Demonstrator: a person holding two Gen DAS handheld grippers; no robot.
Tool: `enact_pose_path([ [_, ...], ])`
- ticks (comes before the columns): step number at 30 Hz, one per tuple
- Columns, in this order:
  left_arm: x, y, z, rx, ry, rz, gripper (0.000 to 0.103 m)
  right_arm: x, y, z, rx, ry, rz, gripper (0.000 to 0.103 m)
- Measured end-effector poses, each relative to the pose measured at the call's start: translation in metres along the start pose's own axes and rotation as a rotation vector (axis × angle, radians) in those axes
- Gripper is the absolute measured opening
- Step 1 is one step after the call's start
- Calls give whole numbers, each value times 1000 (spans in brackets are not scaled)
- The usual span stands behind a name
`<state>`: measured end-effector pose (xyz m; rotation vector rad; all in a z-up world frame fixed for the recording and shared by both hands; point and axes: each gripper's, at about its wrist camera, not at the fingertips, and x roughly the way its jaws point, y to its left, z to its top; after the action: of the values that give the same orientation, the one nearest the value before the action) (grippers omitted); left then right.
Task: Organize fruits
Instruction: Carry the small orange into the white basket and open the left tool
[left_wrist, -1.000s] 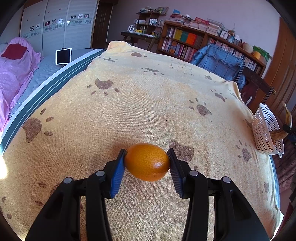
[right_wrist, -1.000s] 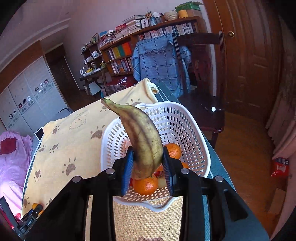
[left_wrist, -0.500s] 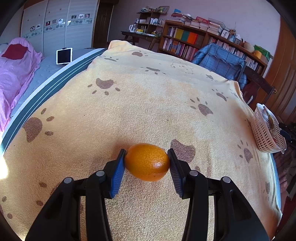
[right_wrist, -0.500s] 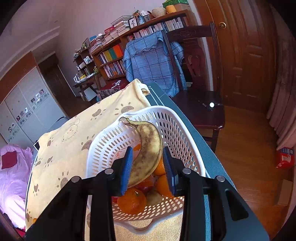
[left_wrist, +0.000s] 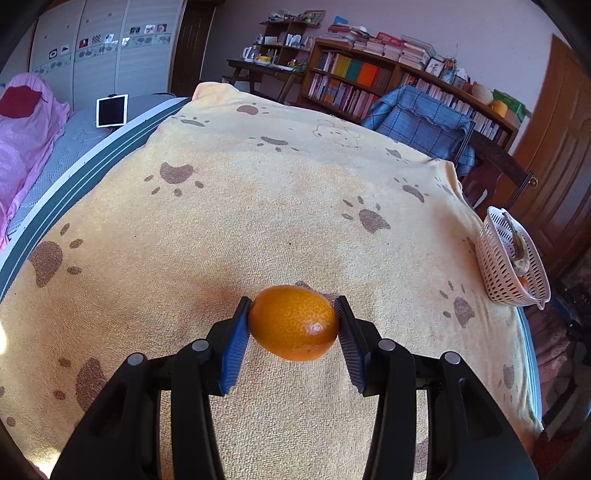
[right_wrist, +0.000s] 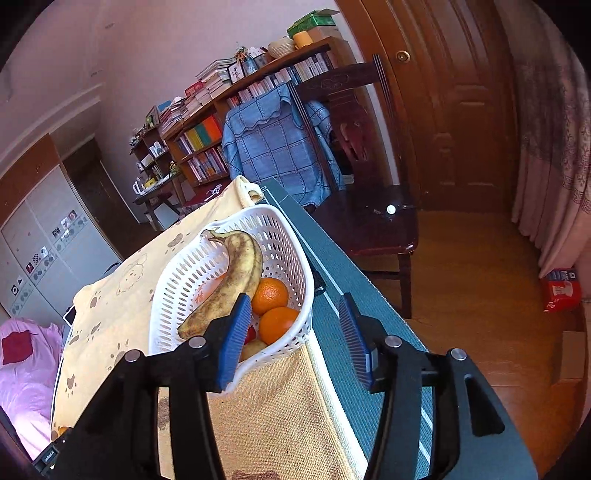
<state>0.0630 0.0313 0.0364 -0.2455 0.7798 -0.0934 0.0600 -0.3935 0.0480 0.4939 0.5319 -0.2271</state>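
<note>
**Banana let go into the basket; orange held as before**

On the left, the left claw (left_wrist: 293, 325) grips an orange (left_wrist: 293, 323) between its blue pads, both pressing on the fruit's ends, just above the yellow paw-print towel (left_wrist: 258, 206) that covers the tabletop. Nothing here has changed since a second ago: same grip, same place. Far off at the towel's right edge stands the white basket (left_wrist: 496, 266).

On the right, the right claw (right_wrist: 291, 332) has just been opening, and its pads now stand apart with nothing between them. A second ago it clamped the banana (right_wrist: 232, 280) upright over the basket; now the banana lies free inside the white basket (right_wrist: 295, 258), leaning against the far wall, beside two oranges (right_wrist: 275, 308). The left pad sits just in front of the banana's lower end.
</note>
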Motion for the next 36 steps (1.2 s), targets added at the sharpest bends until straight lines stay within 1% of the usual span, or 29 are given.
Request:
enact_pose_path([
  [5,-5,-49,11,99,-34,-58,46,2,-7,-3,10,-13,-9,53],
  [6,-5,-59,13,119,-41,-70,46,2,-8,-5,12,-24,-16,56],
  [7,-4,-71,17,140,-47,-83,46,1,-8,-8,15,-35,-18,63],
  [9,-2,-92,23,177,-54,-105,46,-2,-7,-15,17,-60,-22,71],
  [11,2,-114,28,216,-59,-127,46,-4,-6,-19,3,-86,-40,71],
  [15,15,-157,38,283,-56,-172,46,-8,-5,-23,-3,-126,-44,72],
  [17,22,-178,41,315,-53,-195,46,-9,-7,-24,6,-135,-47,75],
  [18,27,-188,42,329,-50,-206,46,-9,-8,-24,12,-139,-46,78],
  [23,49,-233,49,389,-36,-240,46,-10,-14,-24,39,-148,-41,78],
  [29,72,-271,58,431,-29,-273,46,-7,-18,-24,62,-135,-39,78],
  [30,77,-277,59,436,-28,-275,47,-6,-19,-24,64,-131,-37,78],
  [32,83,-284,63,443,-37,-275,55,-5,-19,-24,67,-127,-34,78],
  [33,85,-287,65,443,-46,-275,62,-5,-19,-25,67,-126,-34,78],
  [34,86,-289,67,442,-54,-274,66,-5,-20,-25,67,-125,-33,78],
  [36,89,-290,72,437,-58,-271,66,-5,-20,-25,67,-128,-32,78],
])
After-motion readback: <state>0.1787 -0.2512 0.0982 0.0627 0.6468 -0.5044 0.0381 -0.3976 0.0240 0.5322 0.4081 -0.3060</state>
